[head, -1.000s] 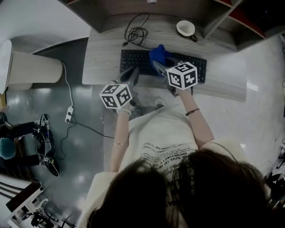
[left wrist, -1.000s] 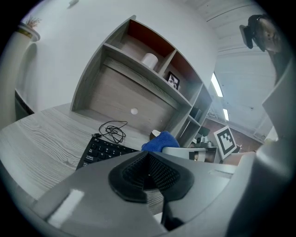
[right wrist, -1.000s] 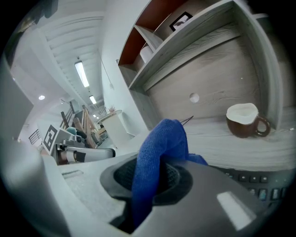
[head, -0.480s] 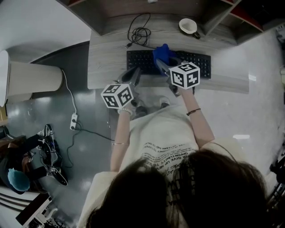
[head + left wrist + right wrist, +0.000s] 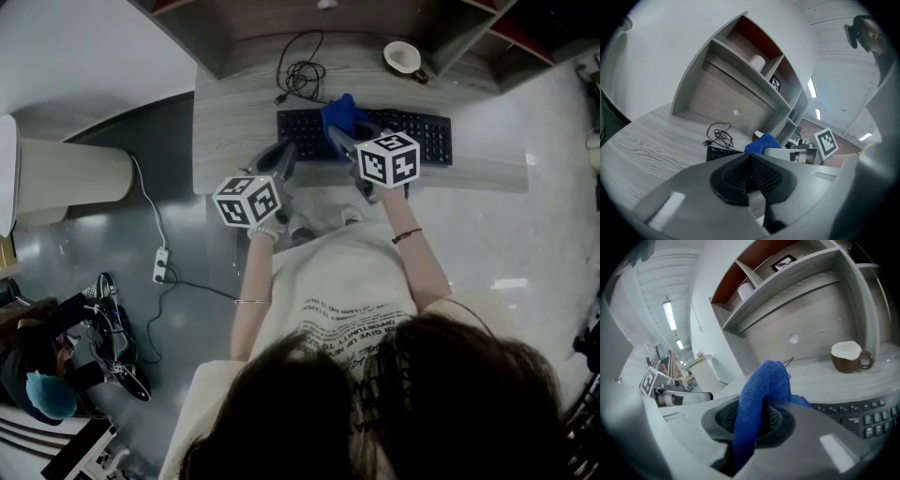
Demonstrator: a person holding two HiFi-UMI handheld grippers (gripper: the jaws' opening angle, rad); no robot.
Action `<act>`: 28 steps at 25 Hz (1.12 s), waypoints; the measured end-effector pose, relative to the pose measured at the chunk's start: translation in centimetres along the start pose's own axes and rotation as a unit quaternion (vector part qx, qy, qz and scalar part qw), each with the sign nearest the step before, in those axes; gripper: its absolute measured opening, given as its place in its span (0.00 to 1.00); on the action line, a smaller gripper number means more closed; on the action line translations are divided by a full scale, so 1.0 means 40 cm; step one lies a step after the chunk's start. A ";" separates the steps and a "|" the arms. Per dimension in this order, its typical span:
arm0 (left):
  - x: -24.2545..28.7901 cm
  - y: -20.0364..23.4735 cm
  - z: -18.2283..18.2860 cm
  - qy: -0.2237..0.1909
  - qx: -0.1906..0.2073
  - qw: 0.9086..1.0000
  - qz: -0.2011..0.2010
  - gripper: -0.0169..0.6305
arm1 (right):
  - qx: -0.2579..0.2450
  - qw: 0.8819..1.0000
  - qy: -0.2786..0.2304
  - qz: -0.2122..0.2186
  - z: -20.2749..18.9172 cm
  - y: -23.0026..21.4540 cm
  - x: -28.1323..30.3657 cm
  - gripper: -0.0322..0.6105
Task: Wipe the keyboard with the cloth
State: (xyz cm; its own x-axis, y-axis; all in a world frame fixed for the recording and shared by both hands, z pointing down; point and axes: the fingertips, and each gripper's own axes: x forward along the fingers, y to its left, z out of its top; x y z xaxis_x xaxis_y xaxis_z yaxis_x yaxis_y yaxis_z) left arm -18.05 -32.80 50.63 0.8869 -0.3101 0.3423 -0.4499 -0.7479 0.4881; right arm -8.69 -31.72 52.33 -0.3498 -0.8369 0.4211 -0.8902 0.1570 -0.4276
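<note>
A black keyboard (image 5: 412,136) lies on the grey desk (image 5: 230,127). My right gripper (image 5: 343,137) is shut on a blue cloth (image 5: 341,112) and holds it on the keyboard's left half. In the right gripper view the cloth (image 5: 759,394) bulges up from between the jaws, with keys (image 5: 865,417) at the right. My left gripper (image 5: 281,161) hovers at the desk's front edge, left of the right one, shut with nothing in it. The left gripper view shows its pads (image 5: 761,178) pressed together, with the keyboard (image 5: 719,153) and the cloth (image 5: 761,142) beyond.
A coiled black cable (image 5: 302,70) lies behind the keyboard, and a brown cup (image 5: 403,56) stands at the back right. Shelves (image 5: 754,51) rise behind the desk. A white cylinder (image 5: 70,173) and a power strip (image 5: 161,265) are on the floor at left.
The right gripper has slid the cloth slightly left along the keyboard. The left gripper has stayed by the desk's front edge. The head view has shifted a little.
</note>
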 end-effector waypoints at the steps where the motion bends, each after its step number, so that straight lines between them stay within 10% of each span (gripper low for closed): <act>1: -0.002 0.005 0.002 0.001 0.001 1.000 -0.001 0.02 | 0.001 1.000 0.000 -0.001 0.001 0.003 0.005 0.14; 28: -0.091 0.131 0.037 0.006 0.005 1.000 -0.021 0.02 | 0.010 1.000 -0.010 -0.015 -0.005 0.105 0.135 0.14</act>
State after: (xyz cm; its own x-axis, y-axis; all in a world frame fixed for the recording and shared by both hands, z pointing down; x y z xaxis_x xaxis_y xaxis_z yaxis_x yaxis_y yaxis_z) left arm -23.48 -36.46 50.74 0.9033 -0.2713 0.3323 -0.4117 -0.7656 0.4943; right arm -14.36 -35.47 52.96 -0.3165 -0.8513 0.4184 -0.8947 0.1213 -0.4299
